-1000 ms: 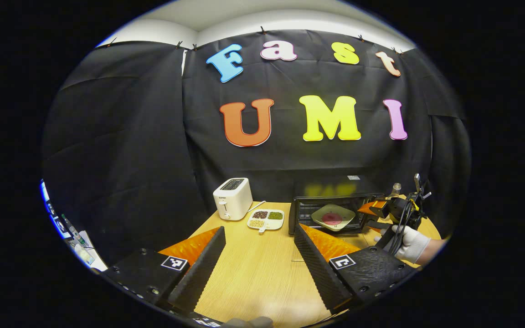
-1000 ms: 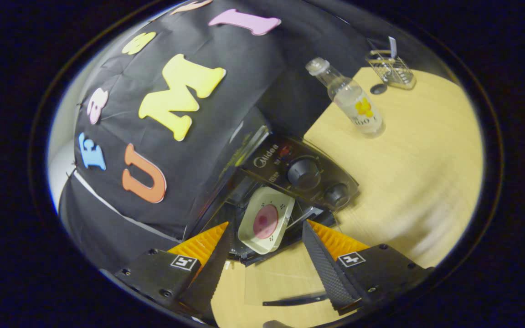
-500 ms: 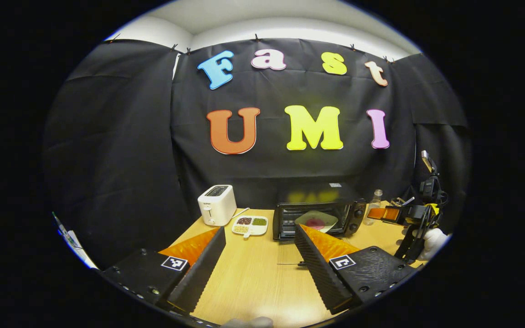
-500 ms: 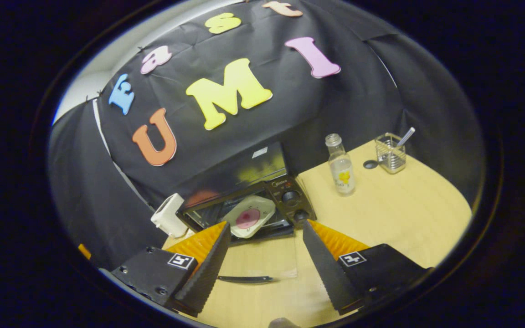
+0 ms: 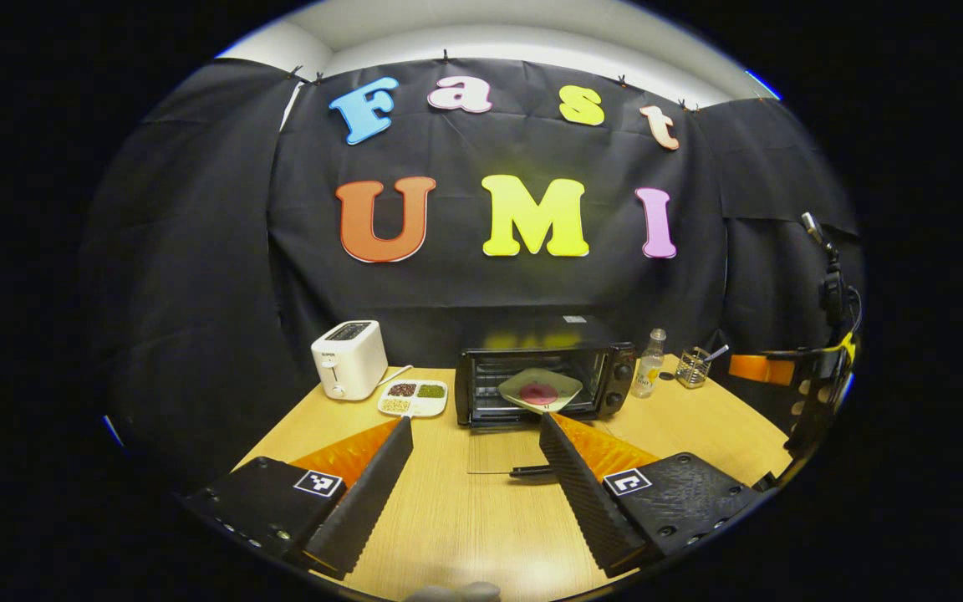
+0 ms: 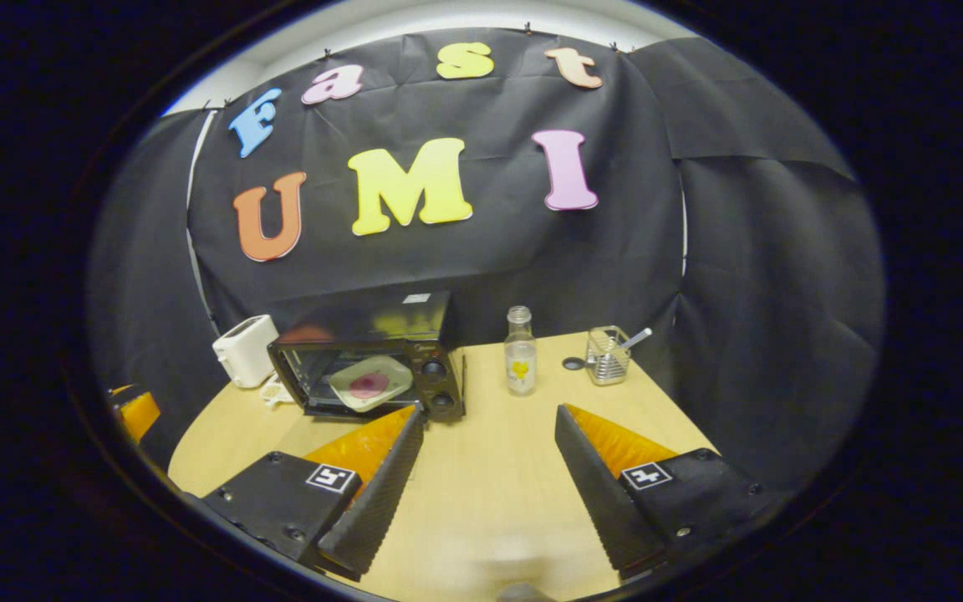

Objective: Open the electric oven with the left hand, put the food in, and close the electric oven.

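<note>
The black electric oven (image 5: 544, 372) stands at the back of the wooden table with its glass door (image 5: 498, 451) folded down flat. Inside it rests a pale plate with a pink food piece (image 5: 538, 390). My left gripper (image 5: 473, 481) is open, held back over the table in front of the door, with nothing between its fingers. My right gripper (image 6: 486, 477) is open too, well back from the oven (image 6: 373, 355), with the plate (image 6: 369, 383) beyond its left finger. In the left gripper view the right gripper (image 5: 749, 369) hangs at the far right.
A white toaster (image 5: 350, 359) and a divided dish of beans (image 5: 413, 399) sit left of the oven. A small glass bottle (image 6: 519, 361) and a wire holder with a spoon (image 6: 609, 355) stand to its right. Black cloth walls close in behind.
The right gripper has drawn back from the oven mouth, levelled and moved right, leaving the plate inside. The left gripper has also backed away. The door stays open.
</note>
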The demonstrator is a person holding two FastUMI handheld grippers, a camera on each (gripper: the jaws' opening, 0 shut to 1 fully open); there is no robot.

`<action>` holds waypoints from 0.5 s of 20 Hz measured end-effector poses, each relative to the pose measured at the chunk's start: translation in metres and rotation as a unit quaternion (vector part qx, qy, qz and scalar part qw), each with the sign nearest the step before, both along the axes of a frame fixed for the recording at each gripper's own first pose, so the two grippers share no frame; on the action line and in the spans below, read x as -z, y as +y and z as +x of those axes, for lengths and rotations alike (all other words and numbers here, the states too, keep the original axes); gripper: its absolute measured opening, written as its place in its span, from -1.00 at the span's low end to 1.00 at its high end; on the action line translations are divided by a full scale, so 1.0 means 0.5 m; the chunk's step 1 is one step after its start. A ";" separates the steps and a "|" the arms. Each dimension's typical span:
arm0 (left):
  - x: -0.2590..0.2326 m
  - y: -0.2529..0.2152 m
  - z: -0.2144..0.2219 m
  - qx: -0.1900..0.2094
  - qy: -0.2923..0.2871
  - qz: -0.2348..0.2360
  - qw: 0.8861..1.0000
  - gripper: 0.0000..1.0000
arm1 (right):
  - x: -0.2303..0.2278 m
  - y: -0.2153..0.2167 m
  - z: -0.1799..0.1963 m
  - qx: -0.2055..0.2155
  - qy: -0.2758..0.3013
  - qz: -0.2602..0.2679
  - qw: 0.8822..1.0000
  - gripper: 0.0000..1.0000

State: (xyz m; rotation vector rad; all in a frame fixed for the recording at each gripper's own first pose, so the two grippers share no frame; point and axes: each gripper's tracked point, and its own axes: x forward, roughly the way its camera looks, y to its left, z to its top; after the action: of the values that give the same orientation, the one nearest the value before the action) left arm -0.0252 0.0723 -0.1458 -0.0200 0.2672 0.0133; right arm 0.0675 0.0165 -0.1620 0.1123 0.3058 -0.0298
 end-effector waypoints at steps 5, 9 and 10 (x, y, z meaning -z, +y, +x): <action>0.114 -0.083 0.046 0.002 0.052 -0.025 0.998 0.96 | 0.013 -0.073 -0.037 0.003 0.014 -0.038 0.999 0.92; 0.212 -0.160 0.062 0.014 0.099 -0.015 0.995 0.96 | 0.035 -0.099 -0.053 -0.019 0.038 -0.052 0.998 1.00; 0.234 -0.174 0.065 0.018 0.112 -0.009 0.994 0.96 | 0.036 -0.104 -0.055 -0.022 0.042 -0.047 0.998 1.00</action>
State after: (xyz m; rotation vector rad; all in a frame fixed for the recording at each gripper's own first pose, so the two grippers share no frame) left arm 0.0071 -0.0145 -0.2629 -0.0317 0.4912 -0.0225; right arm 0.0400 -0.0354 -0.1801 0.0105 0.3897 -0.0060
